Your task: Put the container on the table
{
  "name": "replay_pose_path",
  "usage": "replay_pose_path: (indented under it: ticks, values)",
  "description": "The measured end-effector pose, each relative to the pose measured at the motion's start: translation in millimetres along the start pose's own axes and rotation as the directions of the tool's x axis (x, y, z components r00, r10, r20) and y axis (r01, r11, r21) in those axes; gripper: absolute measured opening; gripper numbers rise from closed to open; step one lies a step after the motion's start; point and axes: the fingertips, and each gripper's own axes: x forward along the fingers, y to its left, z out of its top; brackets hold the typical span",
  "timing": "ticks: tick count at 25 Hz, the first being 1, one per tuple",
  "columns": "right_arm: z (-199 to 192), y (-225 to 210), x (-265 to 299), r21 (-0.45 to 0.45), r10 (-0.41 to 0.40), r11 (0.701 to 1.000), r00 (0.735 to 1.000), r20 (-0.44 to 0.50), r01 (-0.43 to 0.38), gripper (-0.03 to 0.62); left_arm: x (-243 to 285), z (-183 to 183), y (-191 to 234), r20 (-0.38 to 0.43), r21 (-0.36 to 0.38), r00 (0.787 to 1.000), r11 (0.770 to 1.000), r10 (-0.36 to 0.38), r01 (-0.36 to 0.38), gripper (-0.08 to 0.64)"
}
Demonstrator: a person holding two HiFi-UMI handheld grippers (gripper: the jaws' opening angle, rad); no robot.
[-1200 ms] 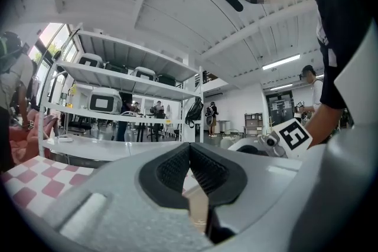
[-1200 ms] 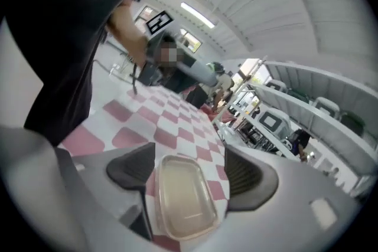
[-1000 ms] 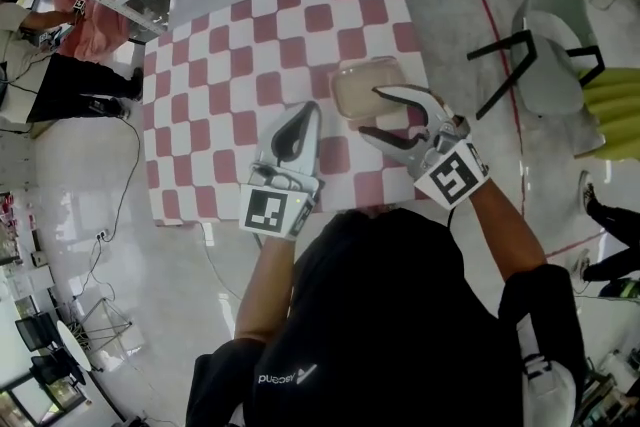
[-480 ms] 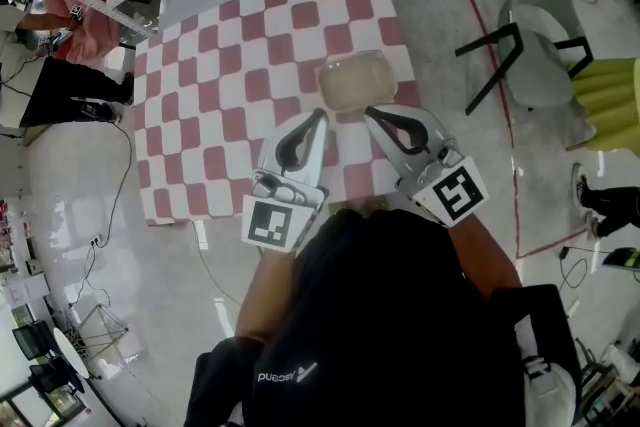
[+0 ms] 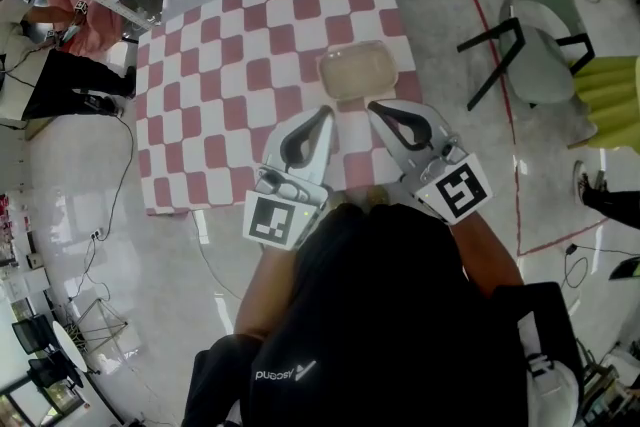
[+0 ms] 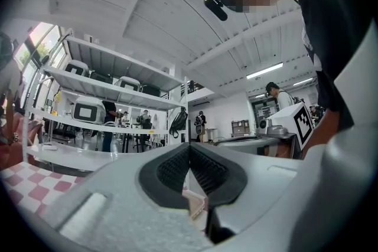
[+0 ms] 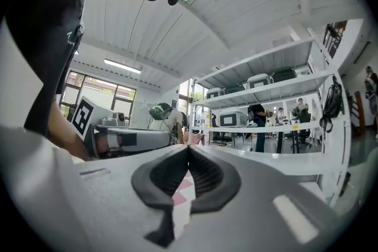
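On a red-and-white checked worktop (image 5: pixel 220 95), a pale, shallow container (image 5: pixel 357 71) lies flat toward the right side, free of any grip. A person standing at the near edge holds the left tongs (image 5: pixel 323 113) and the right tongs (image 5: pixel 374 107) side by side. Their tips are aimed toward the container but stop just short of its near rim, touching nothing. Both pairs are clenched and empty, as each gripper view confirms: the dark ribbed pads (image 6: pixel 172 169) meet at the tip, with only the room's shelving (image 7: pixel 266 85) beyond. By the look of it, the placing step is complete, with the container resting well inside the worktop's edge. What remains appears to be little more than drawing both tongs clear without nudging it; no fresh grasp seems called for.
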Motion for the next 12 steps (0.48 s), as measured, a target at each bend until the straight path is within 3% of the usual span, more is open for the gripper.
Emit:
replay_pose_path:
  ticks: [12]
  values:
    - [1.8,7.8,-6.0,0.002,0.027,1.0,1.0,0.008,-0.027,0.003,-6.5,4.6,-2.9,-0.014,0.036,1.0,0.999,0.004,-0.004,0.009]
